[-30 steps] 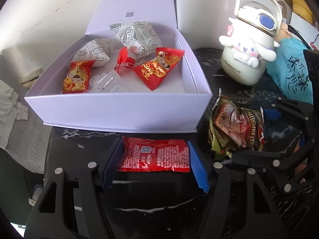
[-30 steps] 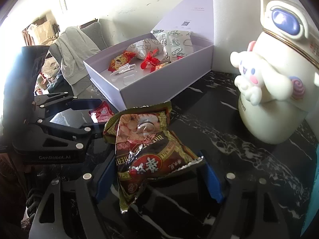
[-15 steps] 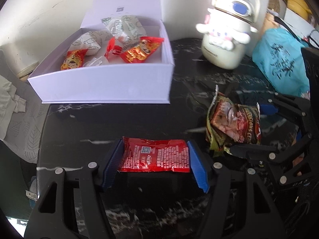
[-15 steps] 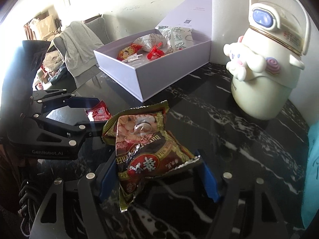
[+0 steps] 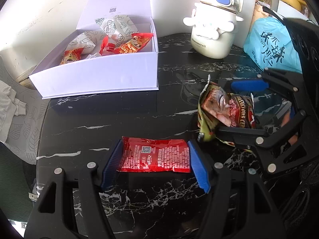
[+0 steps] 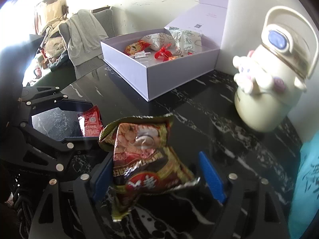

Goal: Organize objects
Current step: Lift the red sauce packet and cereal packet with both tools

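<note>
each gripper clamps a snack packet

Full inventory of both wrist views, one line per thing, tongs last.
ketchup packet: 1, red, between the left tongs' pads
snack bag: 1, brown-green, crumpled, in the right tongs
box: 1, white, lid open, far left on the table
red packets: 2, red-gold, in the box
patterned packets: 2, white with drawings, at the back of the box
red clip: 1, in the box, middle
bottle: 1, cream, cartoon dog, right of the box
plastic bag: 1, blue, far right
table: 1, black marble
left tongs: black, blue pads, shut on the ketchup packet
right tongs: black, blue pads, shut on the snack bag
</note>
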Demonstrator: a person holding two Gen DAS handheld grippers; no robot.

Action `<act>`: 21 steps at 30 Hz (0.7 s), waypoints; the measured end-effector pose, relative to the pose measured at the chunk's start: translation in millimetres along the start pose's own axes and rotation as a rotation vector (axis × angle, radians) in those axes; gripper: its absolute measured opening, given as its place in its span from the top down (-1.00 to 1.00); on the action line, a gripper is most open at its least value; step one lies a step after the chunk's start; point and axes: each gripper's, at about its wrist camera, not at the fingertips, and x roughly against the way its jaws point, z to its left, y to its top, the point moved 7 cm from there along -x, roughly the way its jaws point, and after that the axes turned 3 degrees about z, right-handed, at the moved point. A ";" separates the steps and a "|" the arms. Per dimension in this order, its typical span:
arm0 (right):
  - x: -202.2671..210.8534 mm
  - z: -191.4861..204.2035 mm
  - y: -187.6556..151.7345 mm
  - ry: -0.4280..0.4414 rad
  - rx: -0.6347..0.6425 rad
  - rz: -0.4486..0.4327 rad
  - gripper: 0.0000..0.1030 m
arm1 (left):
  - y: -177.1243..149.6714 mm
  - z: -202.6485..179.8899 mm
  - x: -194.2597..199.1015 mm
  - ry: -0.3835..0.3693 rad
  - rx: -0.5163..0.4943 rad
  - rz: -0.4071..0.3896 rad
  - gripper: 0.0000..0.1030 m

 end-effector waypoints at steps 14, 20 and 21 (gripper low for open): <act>-9.0 0.0 -4.6 0.030 -0.033 0.026 -0.45 | -0.9 -0.8 0.5 0.008 0.012 -0.002 -0.26; -1.6 -4.5 -7.3 0.083 -0.104 0.013 -0.33 | 0.6 -0.1 5.7 0.007 0.041 0.001 -0.20; -0.8 -5.3 -7.9 0.083 -0.111 0.013 -0.32 | 1.1 0.3 7.0 0.007 0.043 -0.002 -0.20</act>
